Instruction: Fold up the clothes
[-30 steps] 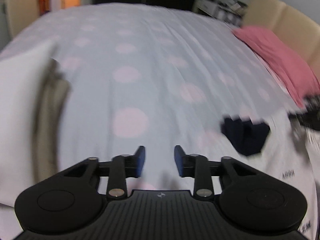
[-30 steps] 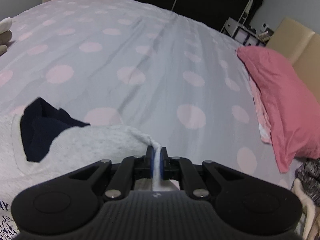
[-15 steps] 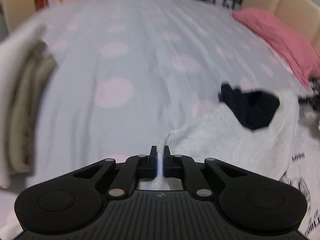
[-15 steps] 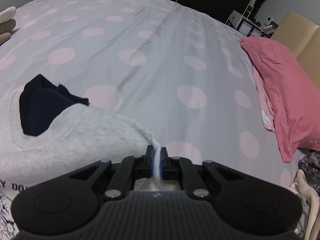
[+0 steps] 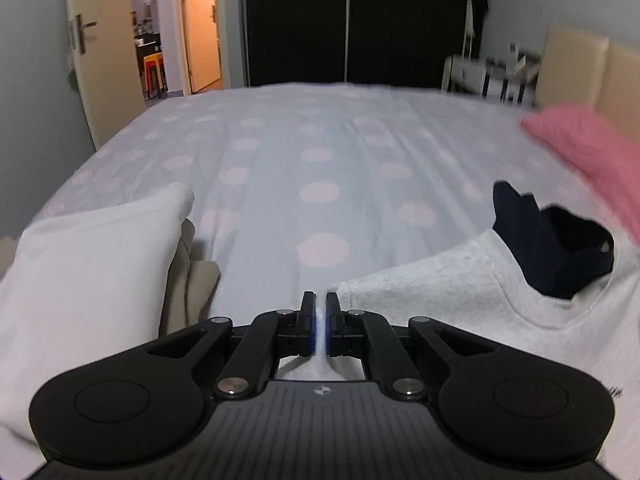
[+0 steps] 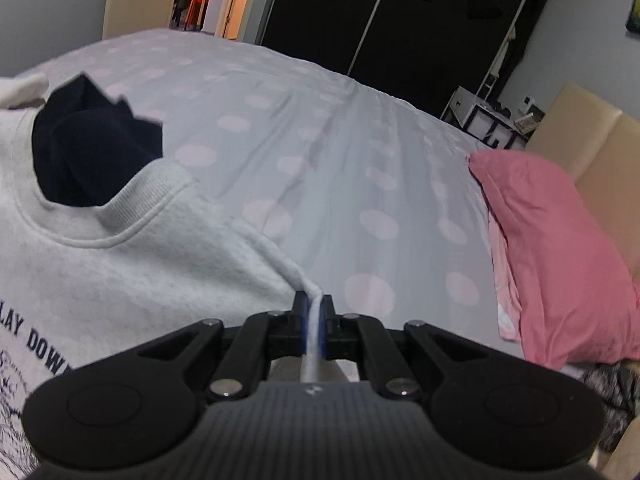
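Left gripper [image 5: 319, 320], open a second ago, now pinches the grey sweatshirt [image 5: 460, 304] shoulder; right gripper [image 6: 315, 320] grips the other, lifted off the bed [image 6: 320, 152], ready for folding.

My sweatshirt [image 6: 120, 272] is pale heather grey with navy lettering and a dark navy lining at the neck [image 6: 92, 152]. The bedspread [image 5: 320, 168] is light grey with pink dots; the pillow [image 6: 560, 256] pink; my pads [image 6: 305, 326] blue, probably.

sweatshirt [image 6: 120, 272]: 1 | pink pillow [image 6: 560, 256]: 1 | folded clothes pile [image 5: 88, 280]: 1 | grippers: 2 (left gripper [image 5: 319, 312], right gripper [image 6: 313, 312])
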Tool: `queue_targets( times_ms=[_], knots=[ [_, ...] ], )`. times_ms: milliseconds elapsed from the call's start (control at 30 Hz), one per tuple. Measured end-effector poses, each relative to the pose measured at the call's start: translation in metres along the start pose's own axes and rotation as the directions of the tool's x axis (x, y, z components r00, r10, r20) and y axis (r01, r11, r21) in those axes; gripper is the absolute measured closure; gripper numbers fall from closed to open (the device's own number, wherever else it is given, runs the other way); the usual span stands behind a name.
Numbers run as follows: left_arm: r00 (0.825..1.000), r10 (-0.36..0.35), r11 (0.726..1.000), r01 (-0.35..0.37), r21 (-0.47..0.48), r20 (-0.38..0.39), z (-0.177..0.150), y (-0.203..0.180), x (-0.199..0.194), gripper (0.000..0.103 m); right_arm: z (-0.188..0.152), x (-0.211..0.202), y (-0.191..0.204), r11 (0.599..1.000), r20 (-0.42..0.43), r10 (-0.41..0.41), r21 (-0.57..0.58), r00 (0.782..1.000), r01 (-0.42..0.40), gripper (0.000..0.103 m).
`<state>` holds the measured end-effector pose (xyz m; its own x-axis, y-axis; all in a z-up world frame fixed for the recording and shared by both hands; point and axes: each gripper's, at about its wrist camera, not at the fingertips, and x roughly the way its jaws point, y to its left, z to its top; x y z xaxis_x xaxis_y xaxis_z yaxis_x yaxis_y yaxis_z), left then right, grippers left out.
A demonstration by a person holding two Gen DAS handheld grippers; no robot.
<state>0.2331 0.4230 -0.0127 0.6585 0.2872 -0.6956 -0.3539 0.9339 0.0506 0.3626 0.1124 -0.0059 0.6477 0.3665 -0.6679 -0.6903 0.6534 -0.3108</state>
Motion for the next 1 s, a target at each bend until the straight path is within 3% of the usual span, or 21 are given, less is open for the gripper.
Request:
queue_targets(
  times_ms=[333, 400, 467, 533, 600, 633, 833, 1000],
  knots=[
    [0.989, 0.058, 0.996, -0.049, 0.07, -0.135, -0.038, -0.015, 0.082, 0.1, -0.026, 0.08, 0.025, 1.0, -0.108, 0.011, -0.015, 0.994, -0.013, 0.096],
    [0.983, 0.064, 0.996, -0.053, 0.067, -0.17, -0.043, -0.014, 0.092, 0.095, -0.03, 0.091, 0.026, 1.0, -0.128, 0.022, -0.013, 0.992, -0.024, 0.095],
    [0.976, 0.072, 0.996, -0.058, 0.073, -0.207, -0.047, -0.013, 0.101, 0.09, -0.034, 0.1, 0.027, 0.999, -0.148, 0.032, -0.004, 0.988, -0.033, 0.087],
    [0.974, 0.08, 0.994, -0.062, 0.09, -0.214, -0.051, -0.013, 0.099, 0.082, -0.035, 0.104, 0.024, 0.999, -0.159, 0.049, 0.02, 0.986, -0.046, 0.07],
    [0.978, 0.095, 0.992, -0.078, 0.096, -0.184, -0.054, -0.012, 0.085, 0.06, -0.036, 0.1, 0.02, 0.998, -0.15, 0.057, 0.04, 0.987, -0.051, 0.063],
    [0.983, 0.089, 0.993, -0.074, 0.092, -0.163, -0.055, -0.011, 0.073, 0.058, -0.035, 0.095, 0.017, 0.997, -0.136, 0.062, 0.048, 0.989, -0.055, 0.061],
    [0.996, 0.005, 0.999, 0.0, 0.053, -0.091, -0.073, -0.008, -0.005, 0.057, -0.039, 0.042, 0.001, 0.983, -0.083, 0.143, 0.13, 0.986, -0.132, 0.061],
    [0.989, -0.064, 0.996, 0.072, 0.054, -0.132, -0.114, -0.015, -0.074, 0.058, -0.074, -0.022, 0.007, 0.961, -0.115, 0.242, 0.165, 0.963, -0.222, 0.068]
  ],
)
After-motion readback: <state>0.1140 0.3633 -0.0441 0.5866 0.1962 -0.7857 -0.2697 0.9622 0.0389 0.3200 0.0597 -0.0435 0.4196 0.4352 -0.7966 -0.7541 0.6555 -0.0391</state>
